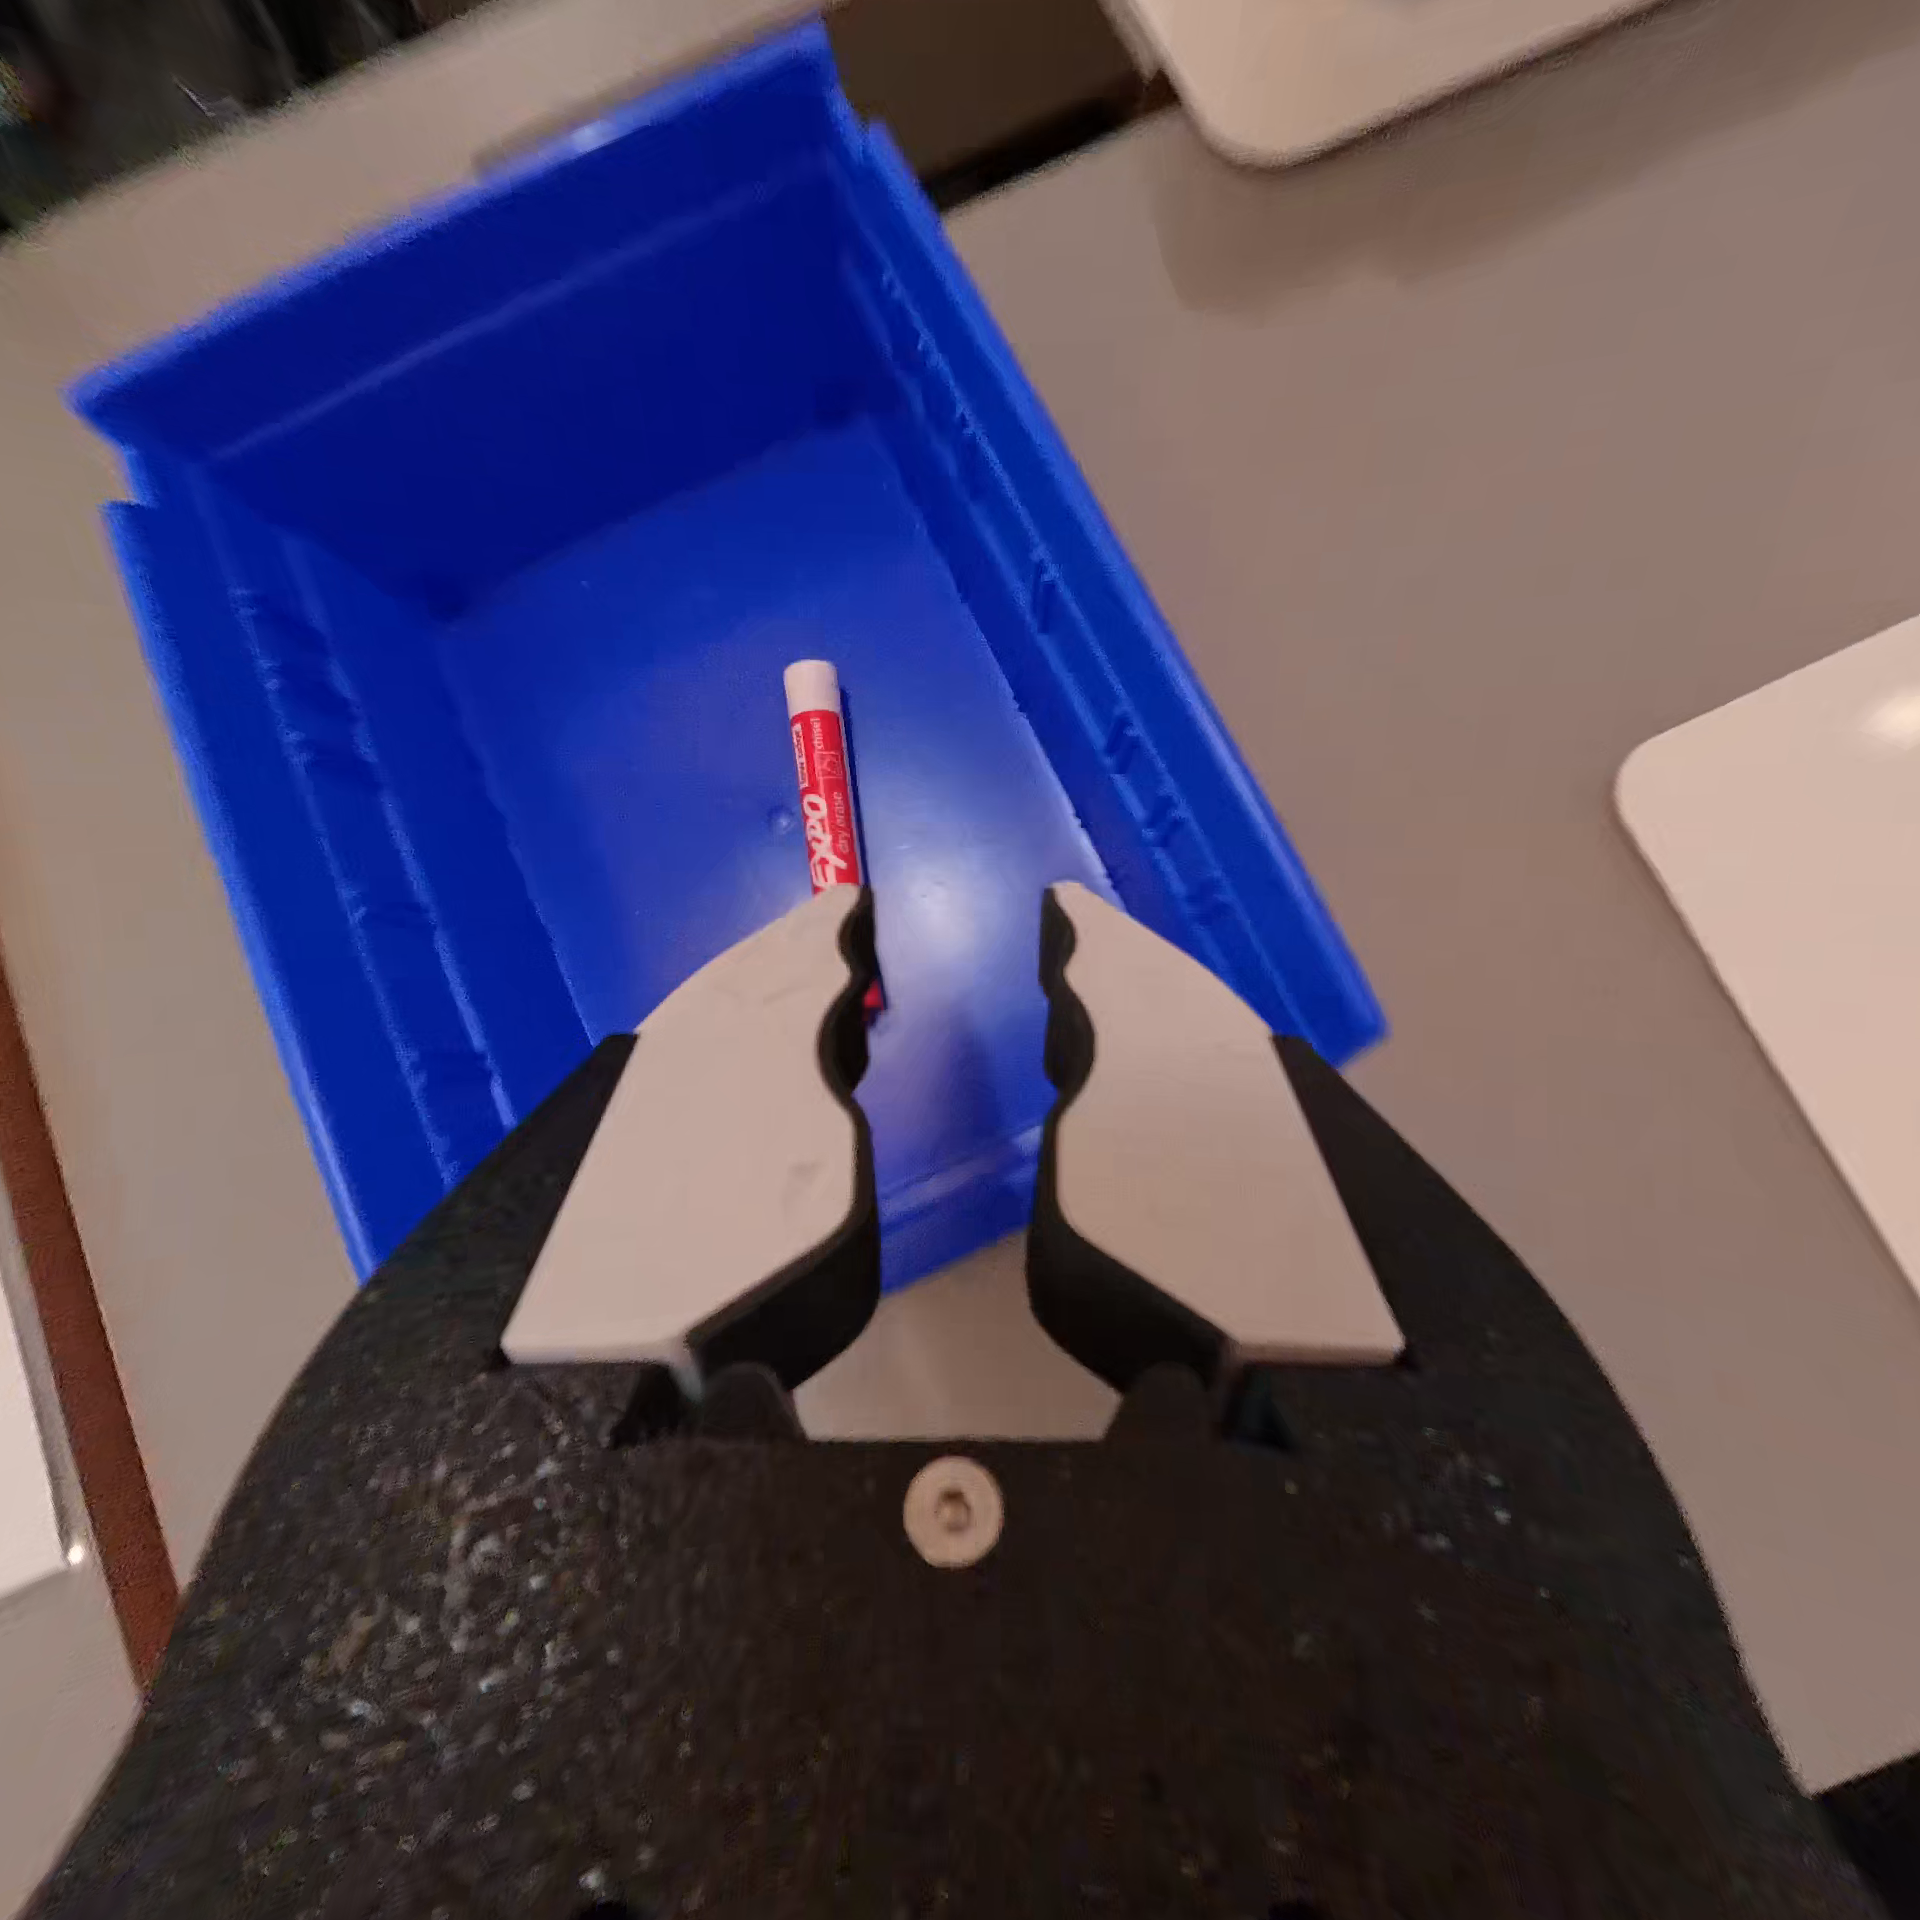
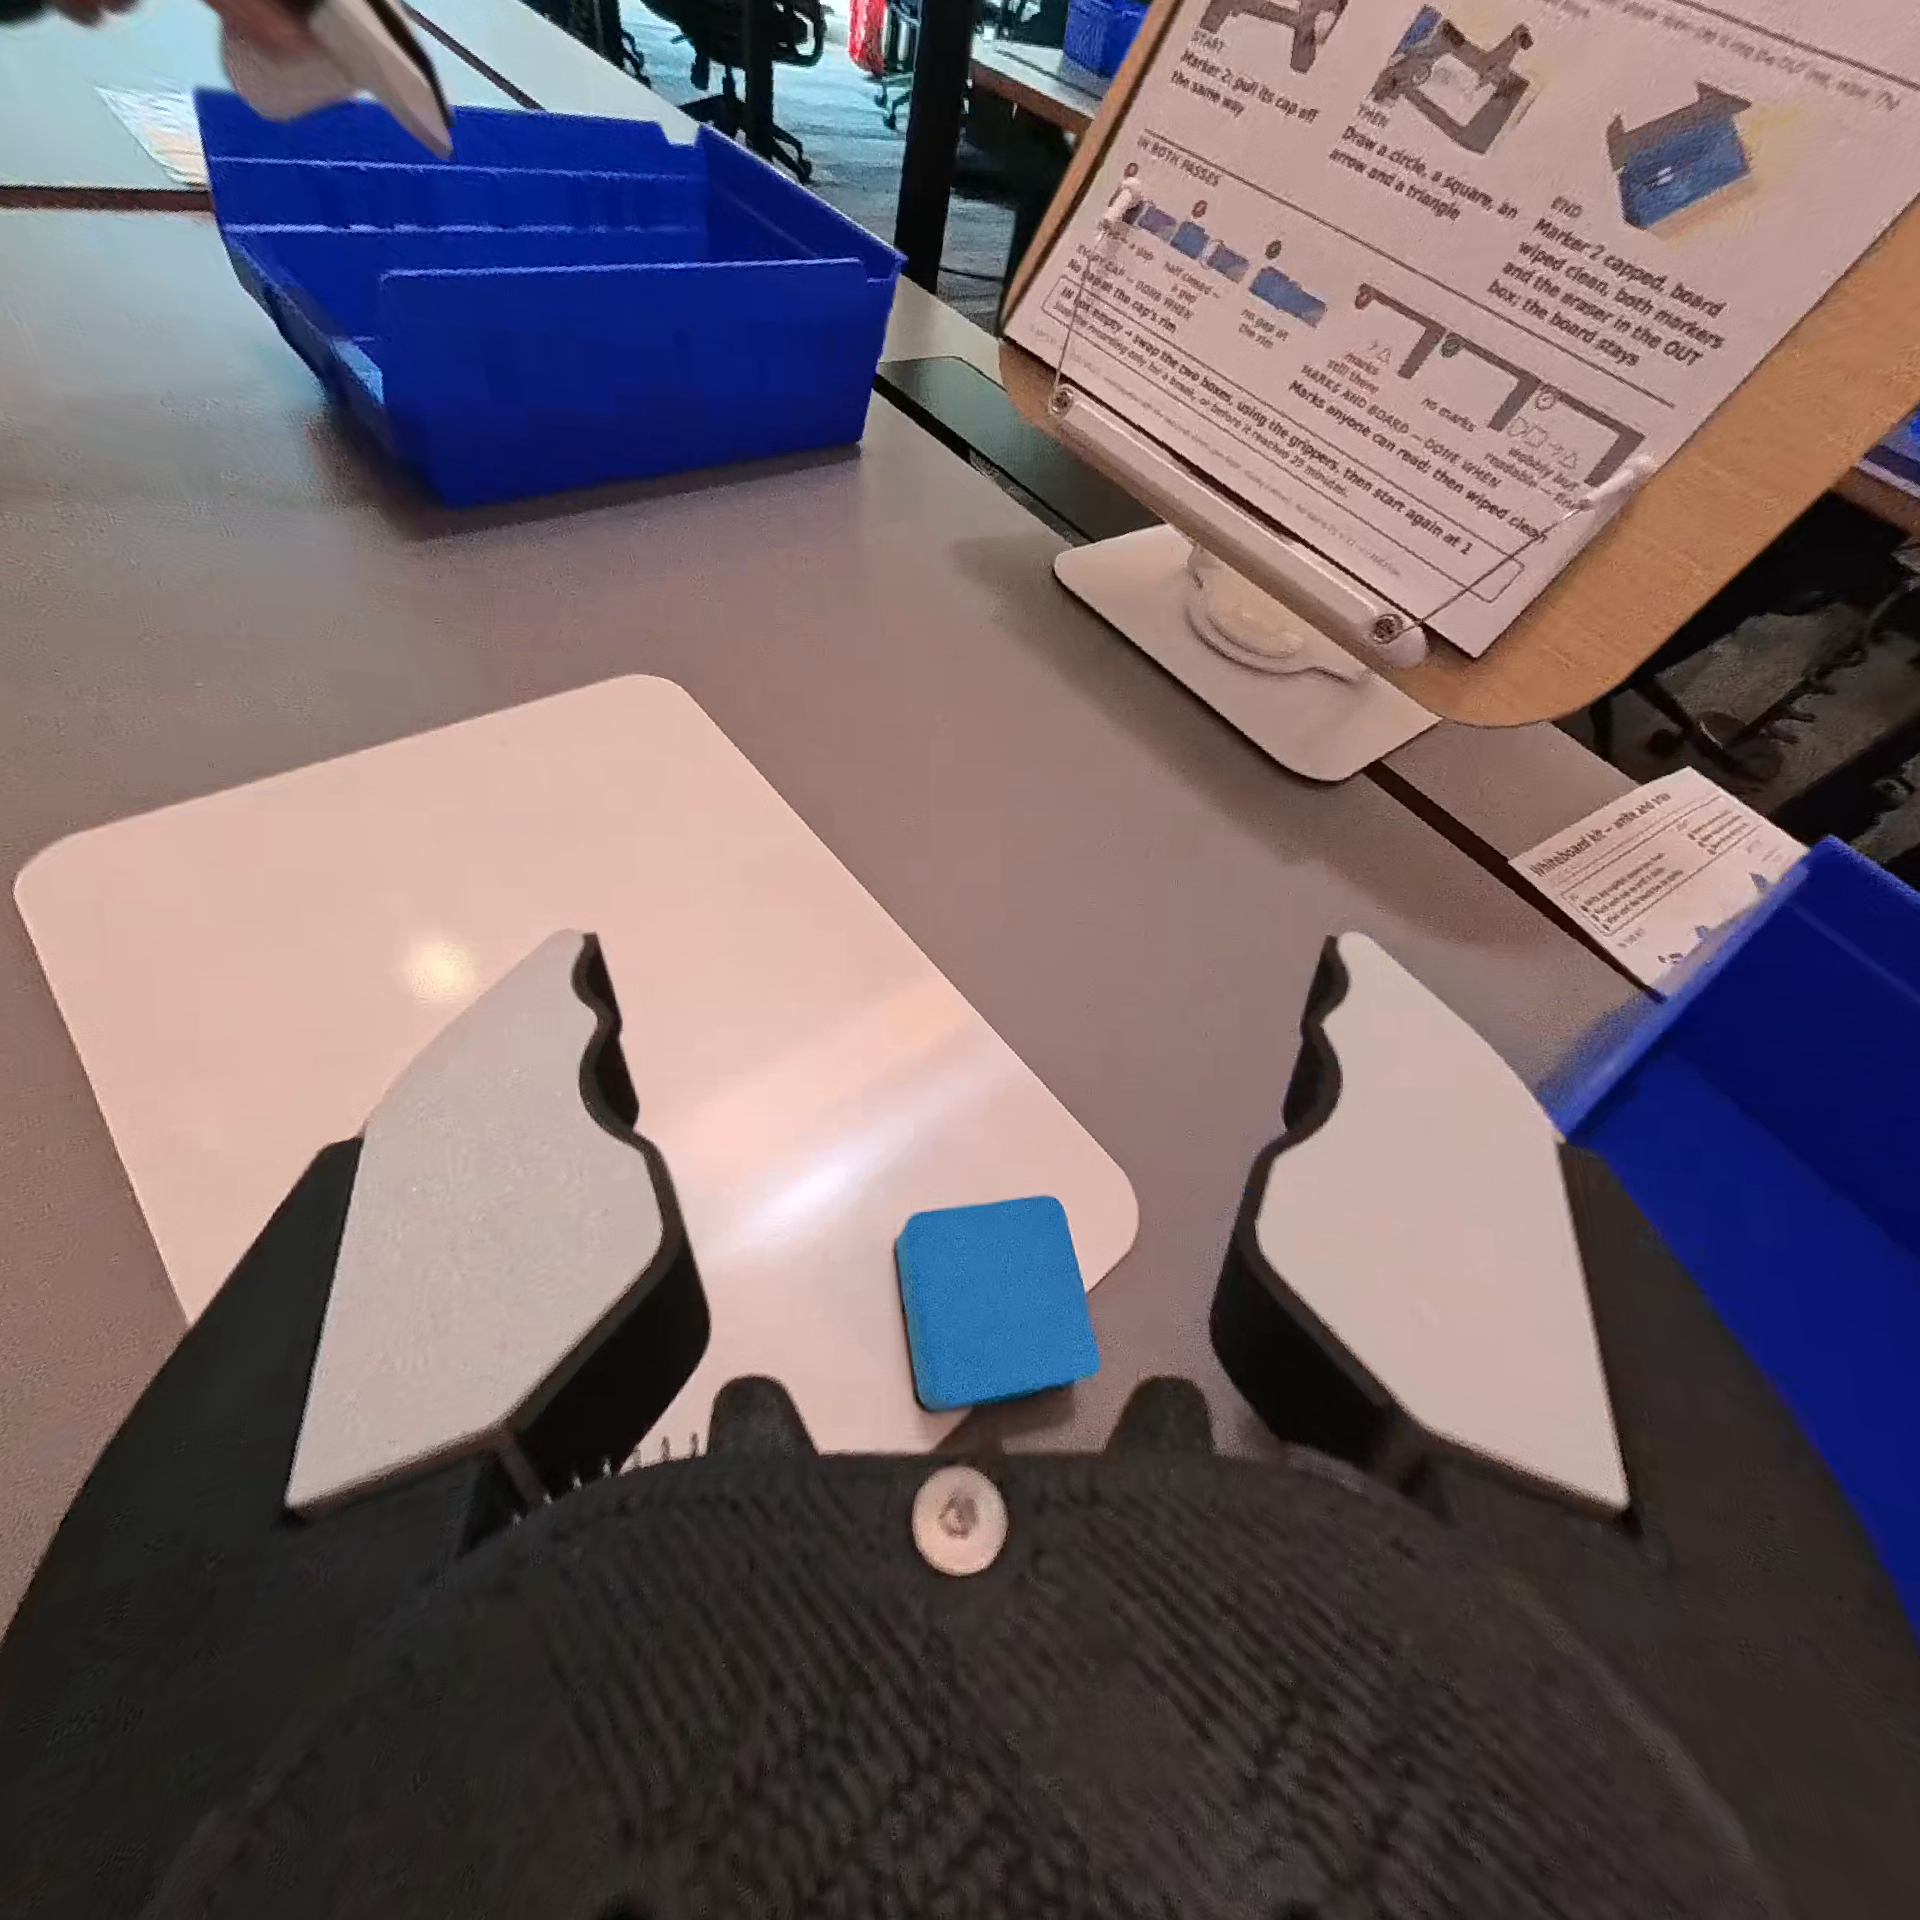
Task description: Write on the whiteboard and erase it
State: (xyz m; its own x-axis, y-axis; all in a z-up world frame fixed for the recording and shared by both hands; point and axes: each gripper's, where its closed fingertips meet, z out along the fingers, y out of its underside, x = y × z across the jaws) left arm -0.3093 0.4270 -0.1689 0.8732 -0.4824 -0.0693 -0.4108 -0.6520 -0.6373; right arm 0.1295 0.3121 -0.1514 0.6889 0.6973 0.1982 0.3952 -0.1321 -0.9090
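One red marker [image 1: 826, 784] lies in the blue bin [image 1: 343, 644] beneath my left gripper [image 1: 956, 902], its jaws narrowly parted and empty. My right gripper [image 2: 961, 951] gapes wide above the blue eraser [image 2: 992, 1301] on the whiteboard [image 2: 312, 904].

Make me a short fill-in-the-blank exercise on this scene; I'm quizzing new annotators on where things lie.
1. The marker lies inside the blue ____.
2. The blue eraser sits on a corner of the ____.
3. The right gripper hovers over the table with its jaws ____.
4. The left gripper is over the bin and grips ____.

Missing words: bin; whiteboard; open; nothing
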